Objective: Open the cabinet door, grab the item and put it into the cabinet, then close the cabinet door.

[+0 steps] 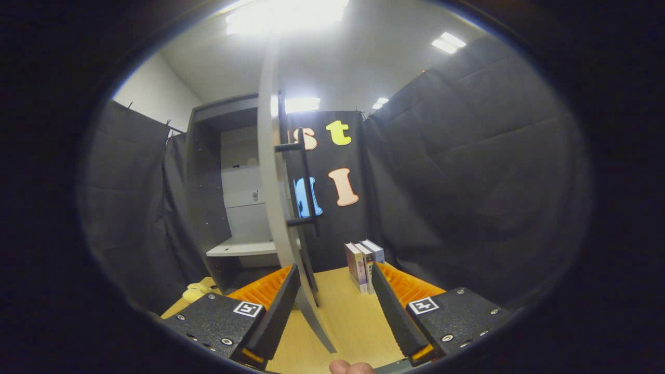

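Gripper view looks out along the gripper, and its two fingers are spread wide apart with nothing held between them. The cabinet door is swung open, so its thin grey edge stands tall just ahead of the near finger tip. A dark bar handle runs up and down on it. The item looks like the little row of books. They stand upright on the wooden table, just ahead and close beside the other finger tip. Their flat spines point up, so the fingers should come in from both sides. The cabinet is open beyond the door, with a smooth pale shelf inside. A small yellow soft thing sits by its foot.
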Tool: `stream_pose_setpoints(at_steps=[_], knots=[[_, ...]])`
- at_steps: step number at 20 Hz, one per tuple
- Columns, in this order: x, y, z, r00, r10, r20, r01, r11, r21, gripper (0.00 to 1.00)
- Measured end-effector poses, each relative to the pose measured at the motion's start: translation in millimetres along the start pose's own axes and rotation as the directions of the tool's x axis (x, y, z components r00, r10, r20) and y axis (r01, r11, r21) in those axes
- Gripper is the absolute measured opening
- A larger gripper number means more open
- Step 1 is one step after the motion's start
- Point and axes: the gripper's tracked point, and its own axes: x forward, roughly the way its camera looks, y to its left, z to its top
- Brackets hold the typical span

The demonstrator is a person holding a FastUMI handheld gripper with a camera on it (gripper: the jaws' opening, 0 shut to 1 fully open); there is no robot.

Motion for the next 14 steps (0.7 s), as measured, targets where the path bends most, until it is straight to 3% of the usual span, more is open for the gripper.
stream_pose_setpoints(at_steps=[4, 10, 14], knots=[[-19.7, 45.3, -59.4, 1.0, 0.027, 0.002, -0.026, 0.996, -0.089, 0.93], [-21.8, 154.6, -157.6, 0.967, 0.235, -0.101, -0.238, 0.971, -0.023, 0.93], [-14.1, 219.4, -221.4, 0.916, 0.367, -0.162, -0.377, 0.925, -0.038, 0.93]])
